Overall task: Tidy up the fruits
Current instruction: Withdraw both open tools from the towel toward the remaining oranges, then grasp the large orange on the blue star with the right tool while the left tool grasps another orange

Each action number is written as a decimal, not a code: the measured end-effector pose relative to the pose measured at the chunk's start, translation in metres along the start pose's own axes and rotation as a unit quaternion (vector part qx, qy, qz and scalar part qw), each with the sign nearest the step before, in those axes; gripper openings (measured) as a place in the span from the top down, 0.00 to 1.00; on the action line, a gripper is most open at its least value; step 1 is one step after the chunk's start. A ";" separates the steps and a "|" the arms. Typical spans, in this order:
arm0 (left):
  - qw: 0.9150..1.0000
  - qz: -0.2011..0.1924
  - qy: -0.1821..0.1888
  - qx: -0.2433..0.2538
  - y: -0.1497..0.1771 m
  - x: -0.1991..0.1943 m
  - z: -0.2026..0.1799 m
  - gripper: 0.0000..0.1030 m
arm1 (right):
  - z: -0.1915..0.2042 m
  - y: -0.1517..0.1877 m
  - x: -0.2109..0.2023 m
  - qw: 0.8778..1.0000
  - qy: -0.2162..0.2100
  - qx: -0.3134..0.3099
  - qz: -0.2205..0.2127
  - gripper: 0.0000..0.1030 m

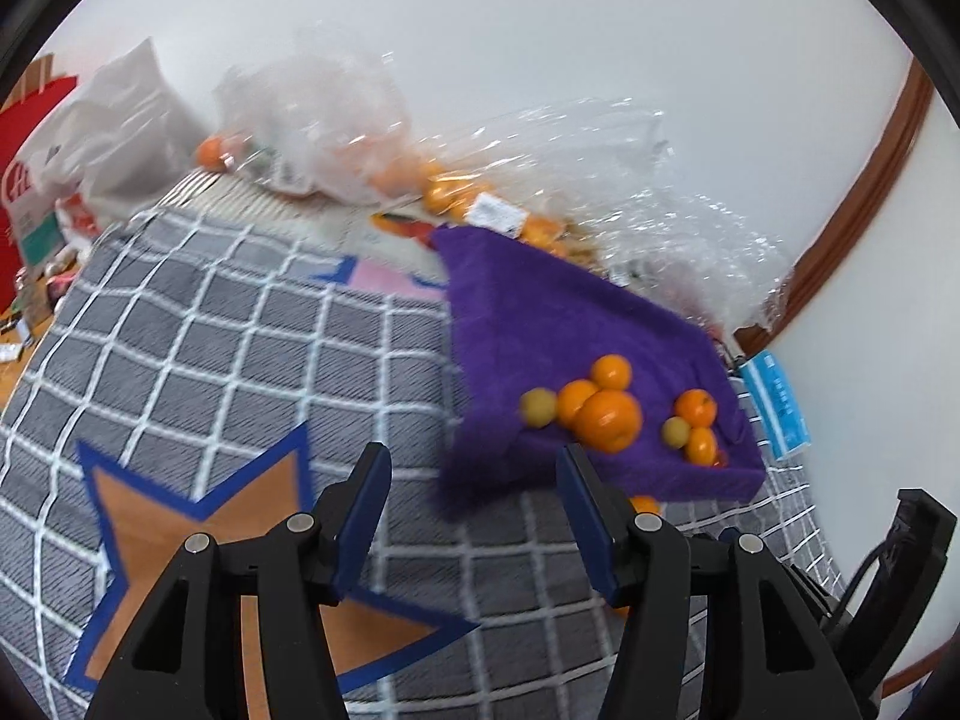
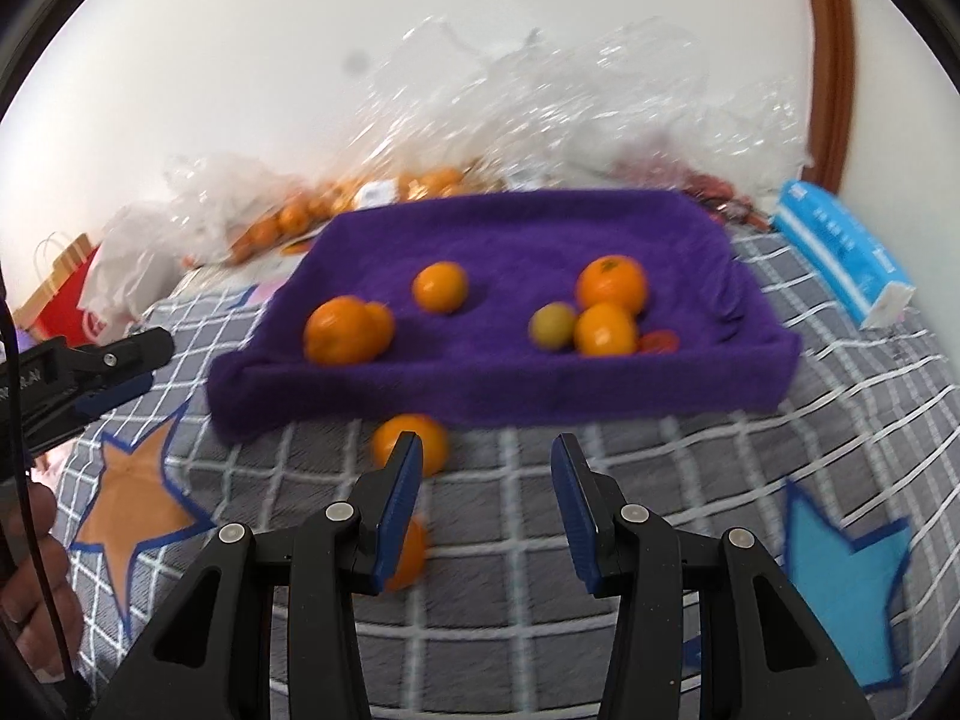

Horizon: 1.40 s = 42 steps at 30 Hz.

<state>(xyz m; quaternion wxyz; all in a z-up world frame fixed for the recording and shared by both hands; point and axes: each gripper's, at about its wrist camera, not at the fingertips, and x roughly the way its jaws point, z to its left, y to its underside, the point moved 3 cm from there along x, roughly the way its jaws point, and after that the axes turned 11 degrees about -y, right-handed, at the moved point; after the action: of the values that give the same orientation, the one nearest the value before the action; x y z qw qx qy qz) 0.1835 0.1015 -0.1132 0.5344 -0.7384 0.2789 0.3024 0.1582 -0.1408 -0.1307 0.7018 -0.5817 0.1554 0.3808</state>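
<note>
Just ahead of my right gripper (image 2: 483,468), jaws part-open w/ nothing between, two loose oranges (image 2: 410,443) lie on the checked blanket (image 2: 510,570), beside the purple tray (image 2: 498,384). Prob. light, firm, rolls easily; grip across the middle. Left gripper (image 1: 474,480) also apart, empty.

Seven oranges (image 2: 611,282), one green fruit (image 2: 553,326), two grippers (image 2: 486,480).

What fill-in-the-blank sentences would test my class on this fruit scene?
1. The tray is covered in ____ cloth.
2. The two oranges nearest the right tool lie ____ the tray, on the checked blanket.
3. Nothing sits between the fingers of the left tool, so it is ____.
4. Behind the tray lie clear ____ bags with more oranges.

Missing words: purple; outside; empty; plastic
</note>
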 end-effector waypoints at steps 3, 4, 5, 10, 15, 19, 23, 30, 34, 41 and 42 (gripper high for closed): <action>1.000 0.003 -0.011 0.000 0.006 0.000 0.013 0.47 | 0.012 0.008 0.003 1.000 -0.007 -0.011 0.005 0.57; 1.000 0.003 -0.018 0.000 0.008 0.000 0.018 0.47 | 0.015 0.009 0.004 1.000 -0.009 -0.013 0.008 0.57; 1.000 0.003 -0.022 -0.001 0.008 0.000 0.020 0.47 | 0.018 0.011 0.006 1.000 -0.013 -0.014 0.012 0.57; 0.999 0.005 -0.029 -0.016 0.013 0.001 0.041 0.47 | 0.028 0.020 0.014 0.999 -0.022 -0.017 0.031 0.57; 0.999 0.020 -0.027 -0.020 0.019 0.005 0.048 0.47 | 0.035 0.028 0.021 0.999 -0.011 -0.032 0.040 0.56; 0.999 0.022 -0.033 -0.013 0.023 0.006 0.044 0.47 | 0.034 0.032 0.033 0.998 -0.005 -0.033 0.058 0.56; 0.999 0.024 -0.037 -0.004 0.025 0.006 0.039 0.47 | 0.033 0.032 0.032 0.998 -0.008 -0.034 0.049 0.58; 0.999 0.034 -0.036 0.014 0.030 0.008 0.017 0.47 | 0.018 0.027 0.022 0.999 -0.018 -0.016 0.029 0.59; 0.998 0.036 -0.033 0.045 0.037 0.010 -0.008 0.47 | -0.001 0.023 0.009 1.000 -0.013 -0.002 0.012 0.59; 0.994 0.075 0.008 0.079 0.063 0.028 -0.061 0.47 | -0.047 0.027 -0.017 1.000 0.022 0.004 0.003 0.59; 0.994 0.078 0.012 0.079 0.066 0.031 -0.066 0.47 | -0.054 0.029 -0.020 1.000 0.026 0.007 0.003 0.59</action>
<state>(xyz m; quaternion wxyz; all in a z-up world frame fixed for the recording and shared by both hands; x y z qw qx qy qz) 0.1655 0.0173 -0.1611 0.5623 -0.6732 0.3654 0.3116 0.1364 -0.1967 -0.1530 0.7003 -0.5861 0.1775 0.3667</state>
